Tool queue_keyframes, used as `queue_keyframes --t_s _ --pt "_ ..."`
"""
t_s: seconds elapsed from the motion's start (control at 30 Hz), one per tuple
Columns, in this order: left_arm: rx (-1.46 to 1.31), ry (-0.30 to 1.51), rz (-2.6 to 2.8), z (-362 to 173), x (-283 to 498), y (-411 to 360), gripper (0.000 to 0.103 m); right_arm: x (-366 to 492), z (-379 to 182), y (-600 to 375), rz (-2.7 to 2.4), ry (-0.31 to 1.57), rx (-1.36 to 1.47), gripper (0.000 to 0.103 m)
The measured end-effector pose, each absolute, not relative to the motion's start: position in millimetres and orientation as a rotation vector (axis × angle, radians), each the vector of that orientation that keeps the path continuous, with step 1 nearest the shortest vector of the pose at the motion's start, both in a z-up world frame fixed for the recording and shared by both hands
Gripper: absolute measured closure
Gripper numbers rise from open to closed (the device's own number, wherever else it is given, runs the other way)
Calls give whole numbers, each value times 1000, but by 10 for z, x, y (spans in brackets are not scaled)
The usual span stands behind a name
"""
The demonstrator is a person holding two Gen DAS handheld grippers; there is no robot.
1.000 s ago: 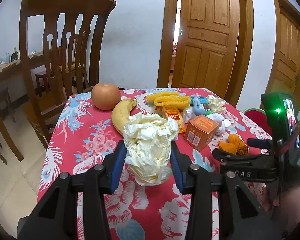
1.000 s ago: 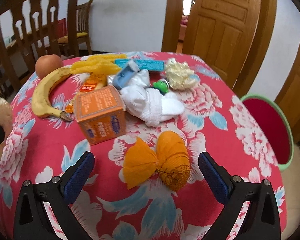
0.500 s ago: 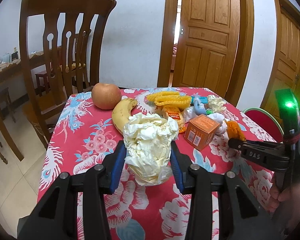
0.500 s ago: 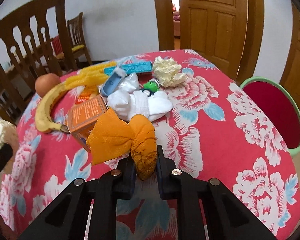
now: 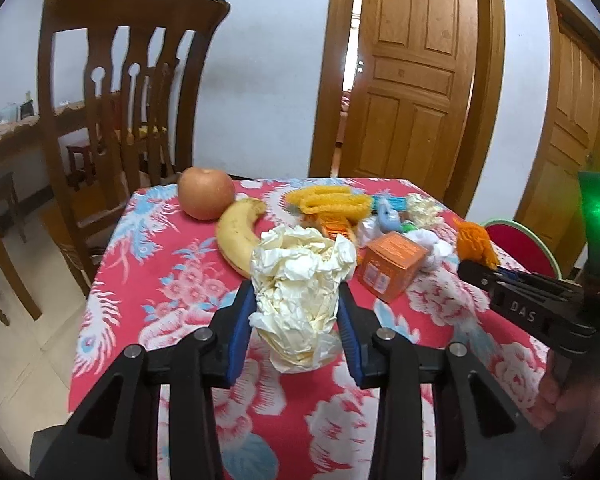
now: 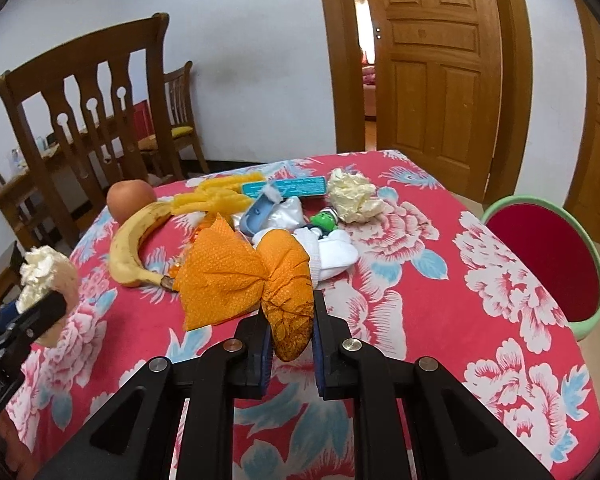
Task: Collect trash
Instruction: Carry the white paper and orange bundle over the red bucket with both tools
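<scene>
1. The left gripper (image 5: 296, 316) clamps a crumpled cream paper ball (image 5: 300, 292), held above the floral tablecloth (image 5: 148, 280).
2. The right gripper (image 6: 290, 344) has just closed on an orange napkin (image 6: 252, 280) (the twisted end sits between the pads) and holds it clear of the cloth.
3. A banana (image 6: 134, 240), an apple (image 6: 129, 198), and a second paper wad (image 6: 352, 196) lie on the table.
4. A red-lined bin (image 6: 548, 264) stands beside the table's right edge.

Dining room, white walls

Ahead of me a wooden chair (image 5: 112, 120) stands at the worktop (image 5: 140, 280); panelled wooden doors (image 5: 416, 80) beyond, pale tiled floor (image 5: 16, 344).
</scene>
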State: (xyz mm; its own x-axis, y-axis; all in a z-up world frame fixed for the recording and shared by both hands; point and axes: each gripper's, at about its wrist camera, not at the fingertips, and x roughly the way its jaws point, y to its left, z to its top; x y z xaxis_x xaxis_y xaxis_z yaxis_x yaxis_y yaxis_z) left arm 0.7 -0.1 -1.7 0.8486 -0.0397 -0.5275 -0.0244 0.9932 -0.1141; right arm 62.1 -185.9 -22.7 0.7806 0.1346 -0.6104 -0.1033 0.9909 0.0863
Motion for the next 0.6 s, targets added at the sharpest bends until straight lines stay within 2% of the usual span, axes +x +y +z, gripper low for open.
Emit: queue_keyframes --t_s 0.37,0.6 --pt "-107 541 -100 329 140 -453 62 589 -57 -2373 85 634 157 86" --pt "-133 563 -157 353 349 -796 62 634 141 -2820 18 596 191 85"
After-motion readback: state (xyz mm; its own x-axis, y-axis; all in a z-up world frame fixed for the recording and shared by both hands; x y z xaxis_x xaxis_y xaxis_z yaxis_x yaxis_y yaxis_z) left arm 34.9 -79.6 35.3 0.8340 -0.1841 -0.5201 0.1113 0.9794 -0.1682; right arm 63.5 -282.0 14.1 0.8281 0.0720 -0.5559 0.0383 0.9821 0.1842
